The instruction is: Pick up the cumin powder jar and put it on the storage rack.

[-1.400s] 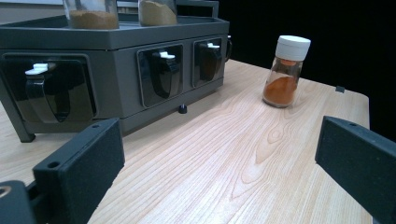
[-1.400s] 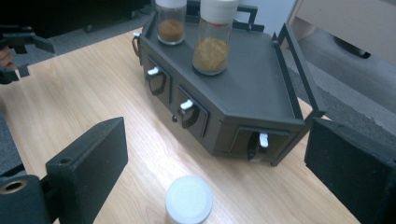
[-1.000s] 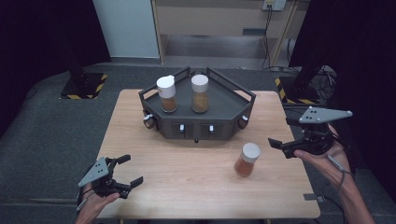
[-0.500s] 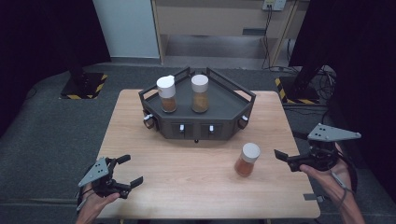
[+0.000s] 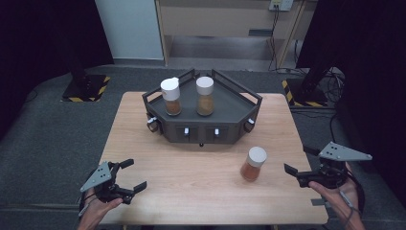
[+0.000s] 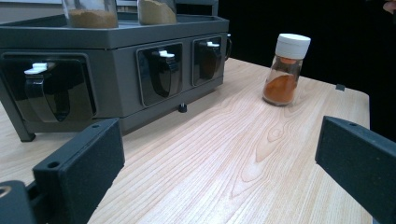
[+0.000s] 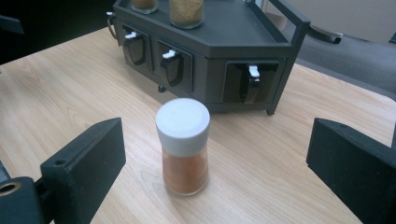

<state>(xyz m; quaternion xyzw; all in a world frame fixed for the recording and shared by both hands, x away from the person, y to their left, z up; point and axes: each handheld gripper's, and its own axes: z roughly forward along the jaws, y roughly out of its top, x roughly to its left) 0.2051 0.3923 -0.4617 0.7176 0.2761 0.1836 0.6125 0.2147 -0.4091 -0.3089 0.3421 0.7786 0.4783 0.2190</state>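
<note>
Reach-in step, looks like: right claw (image 5: 298,167) lines up on spice jar (image 5: 253,164), jaws wide apart, nothing between pads yet. Jar stands upright on desk (image 5: 201,187), in front of dark rack (image 5: 203,125), off to its right side. Clear glass, white screw cap, orange-red powder about halfway up. Next move probably: slide forward till jar sits between jaws, then squeeze. Left claw (image 5: 130,175) parked near desk corner, also apart, empty.

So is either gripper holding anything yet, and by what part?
Nothing is held. The right gripper has open jaws beside the white-capped glass jar of orange spice, not touching it; the left gripper is open over bare table.
</note>
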